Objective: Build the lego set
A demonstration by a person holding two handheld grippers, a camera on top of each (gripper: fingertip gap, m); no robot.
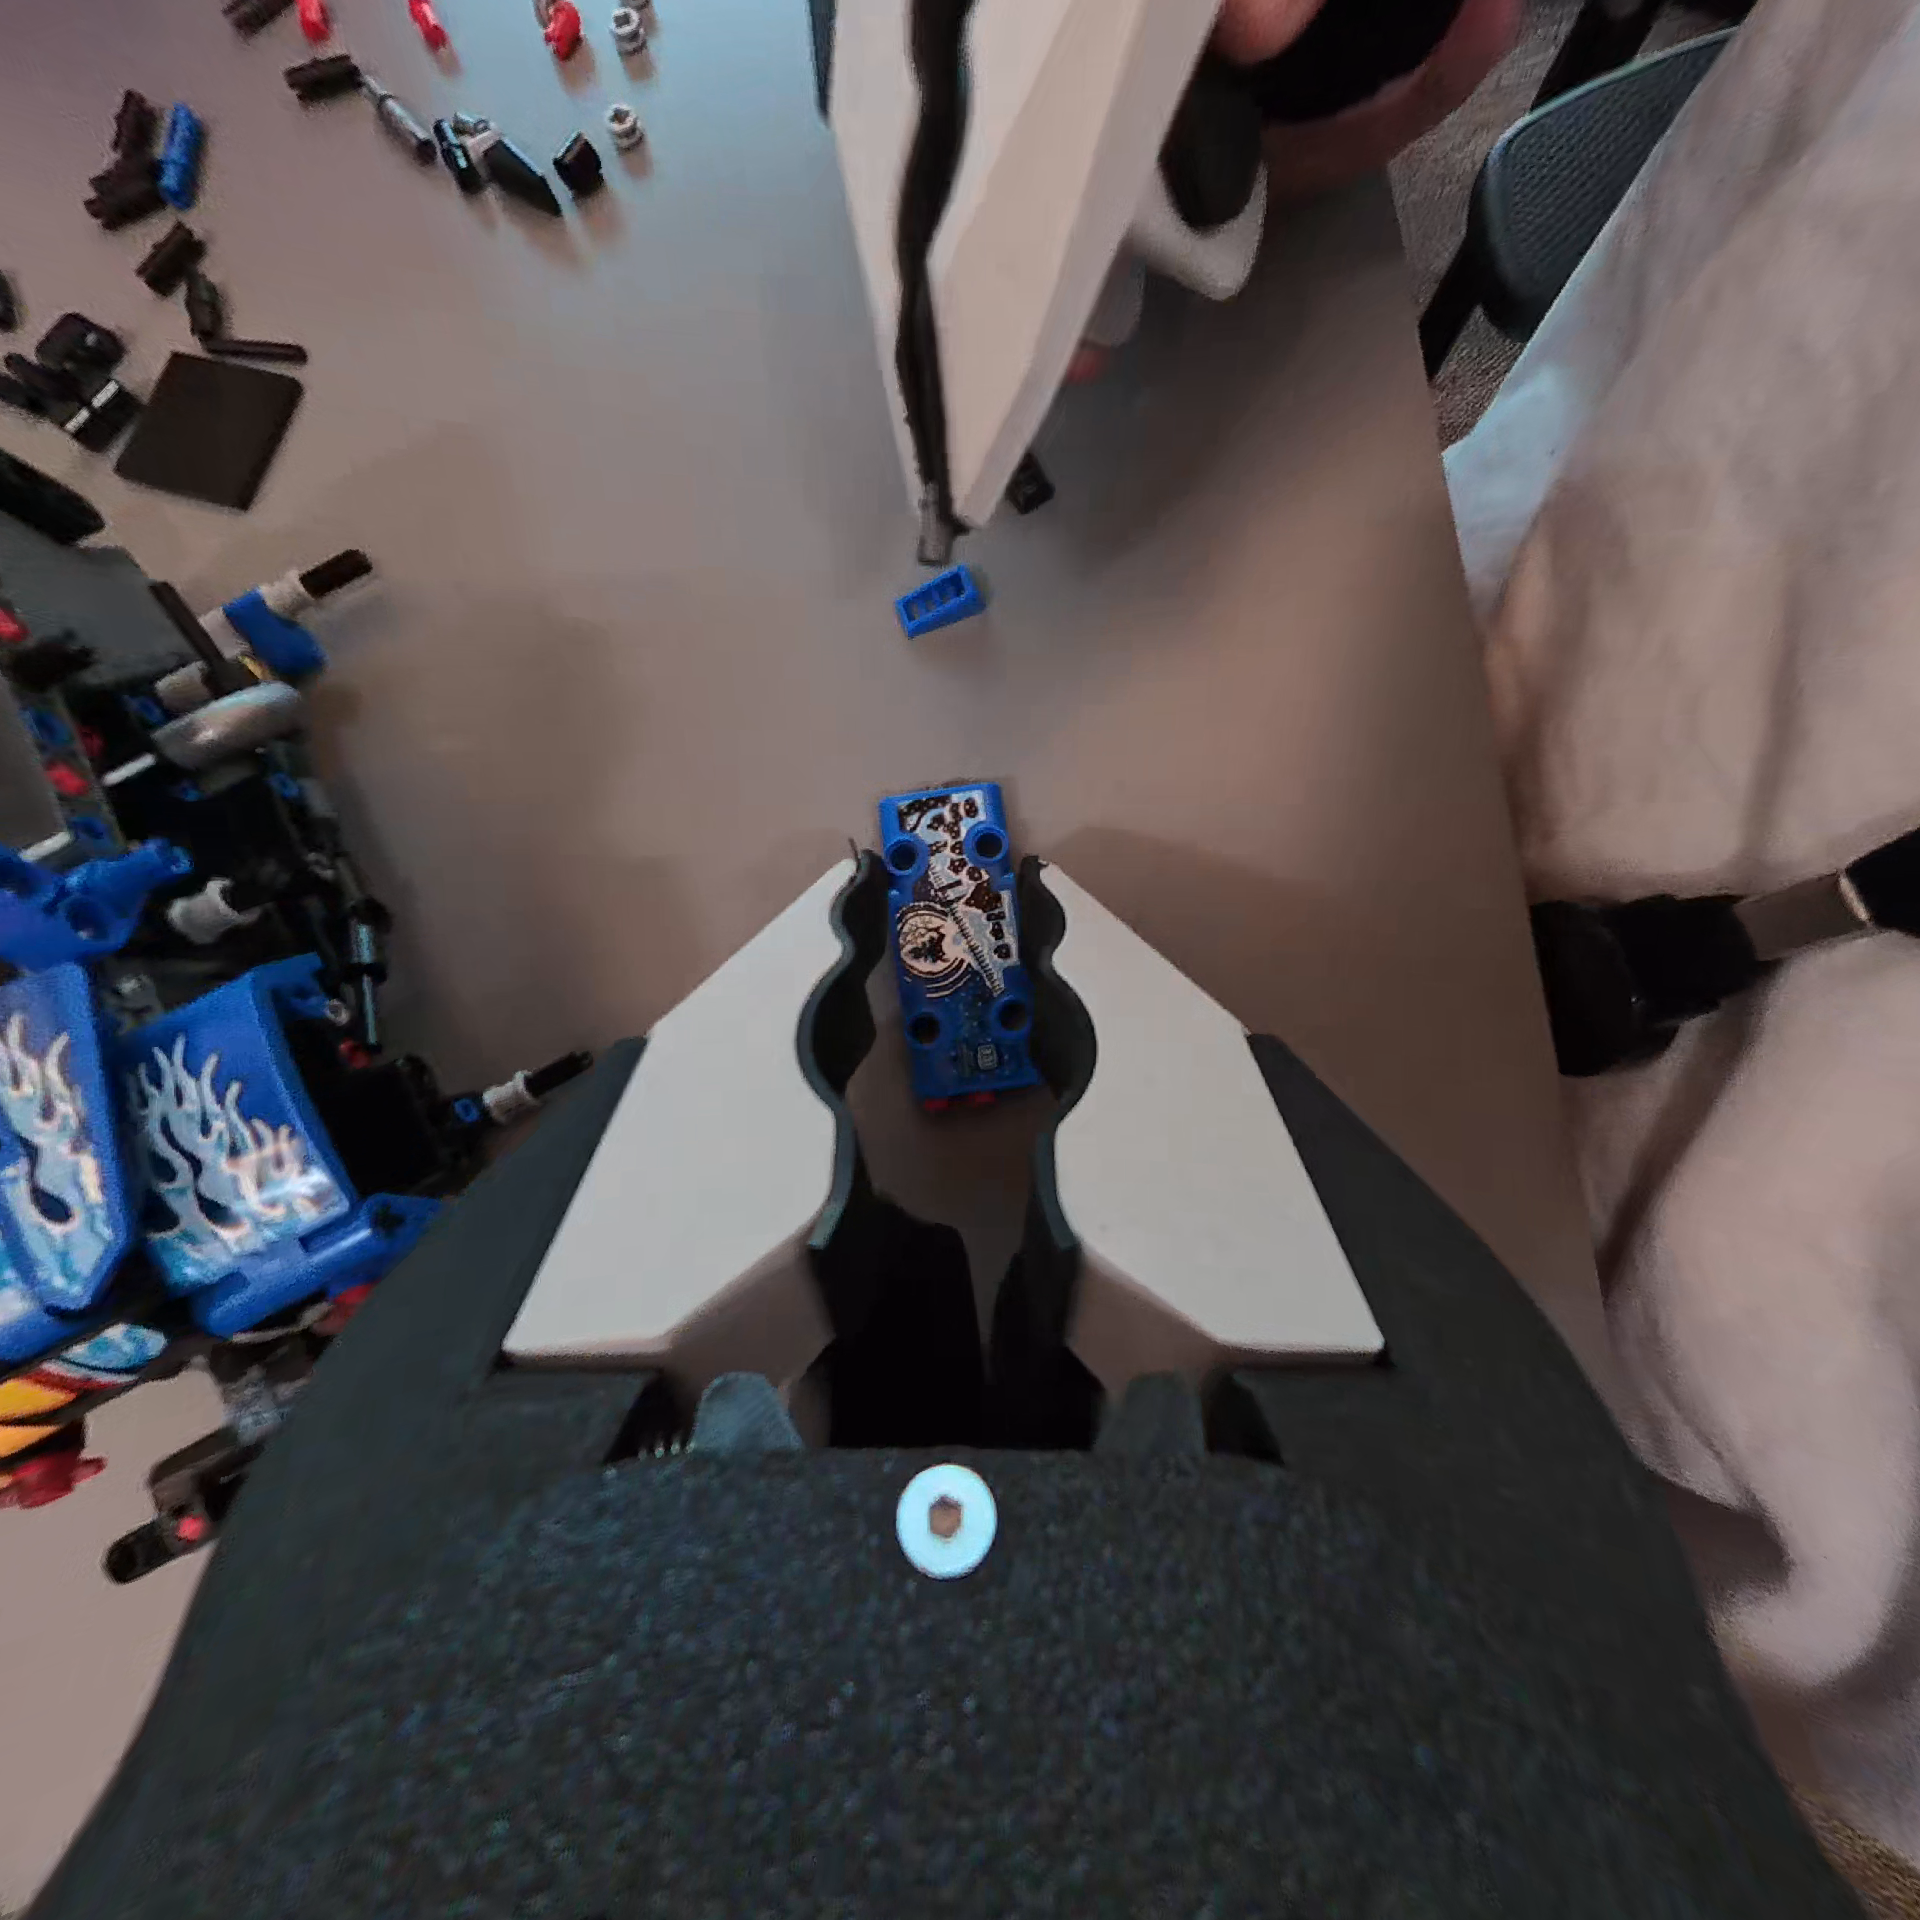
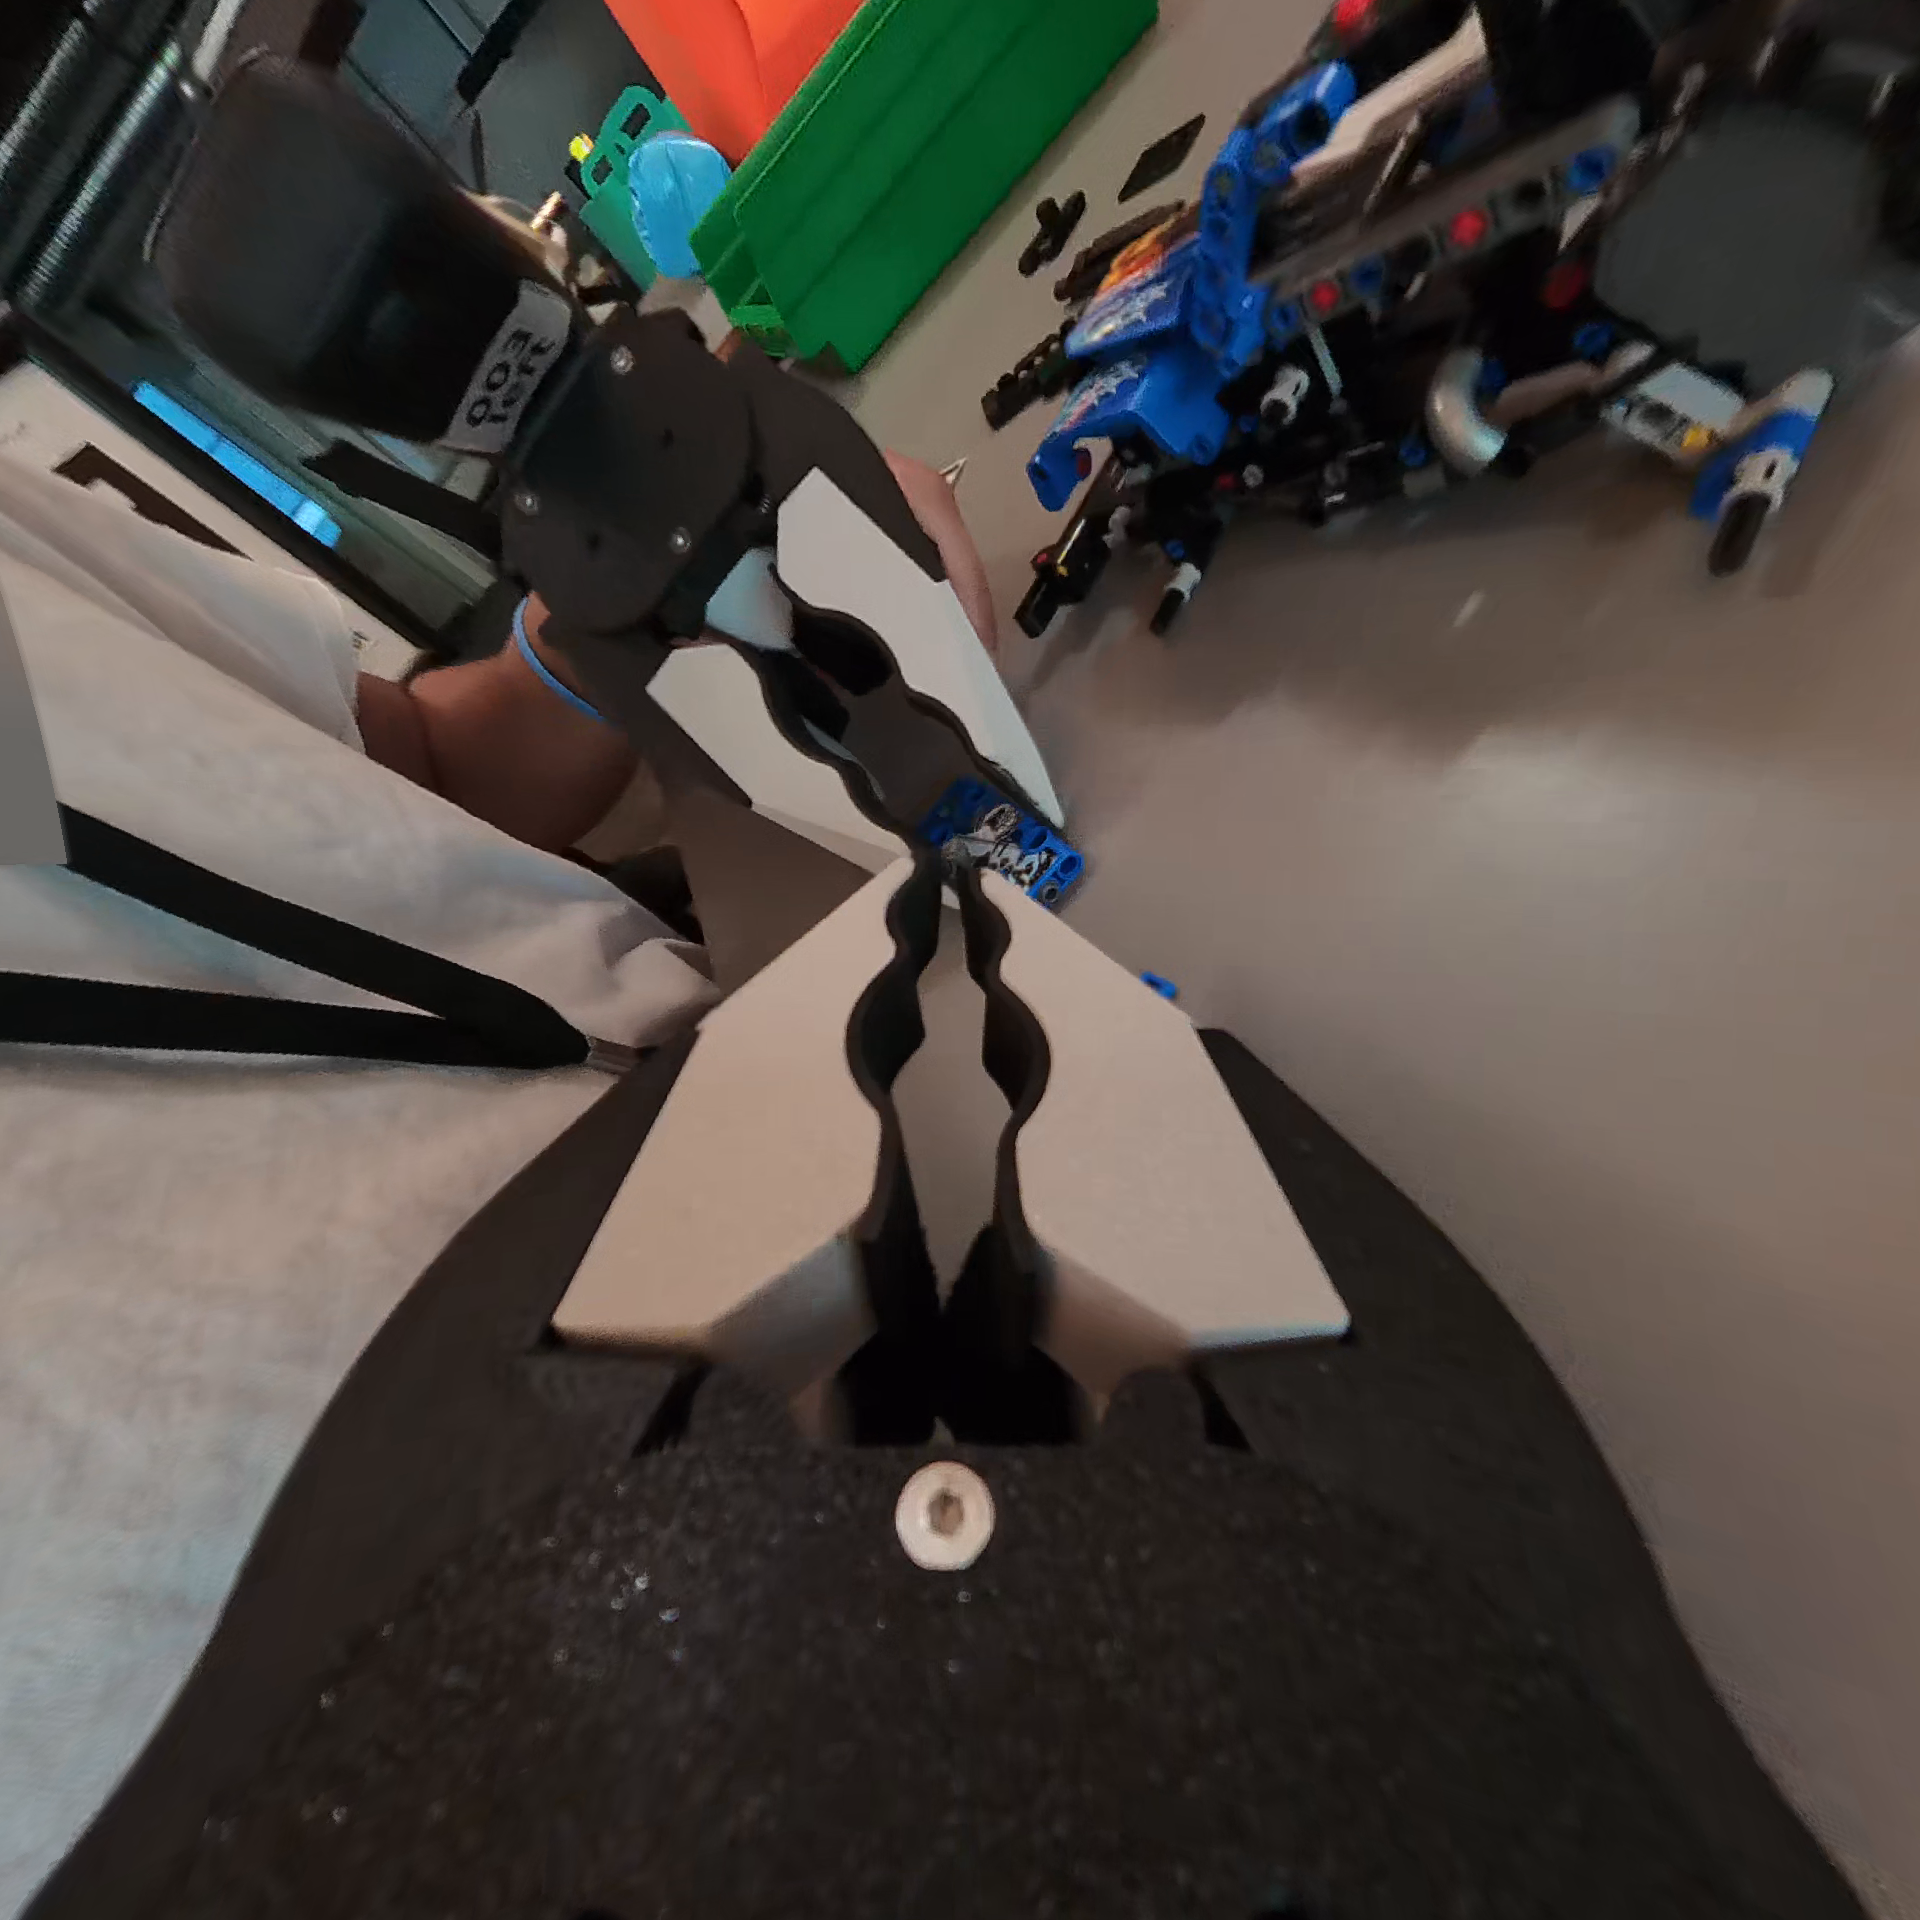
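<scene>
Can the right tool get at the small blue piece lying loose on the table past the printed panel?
Probably yes. The small blue piece lies alone on bare table, with the right tool just above it and nothing between.

place: office or lab | cues: desk [image 1: 644, 540] with scattered Lego parts [image 1: 187, 156] | office chair [image 1: 1579, 197] | green bins [image 2: 894, 156]

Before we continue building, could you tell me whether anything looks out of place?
Only slightly: a small blue piece lies alone mid-table, upside down with its hollow underside showing, apart from the loose parts at the far edge.
</scene>
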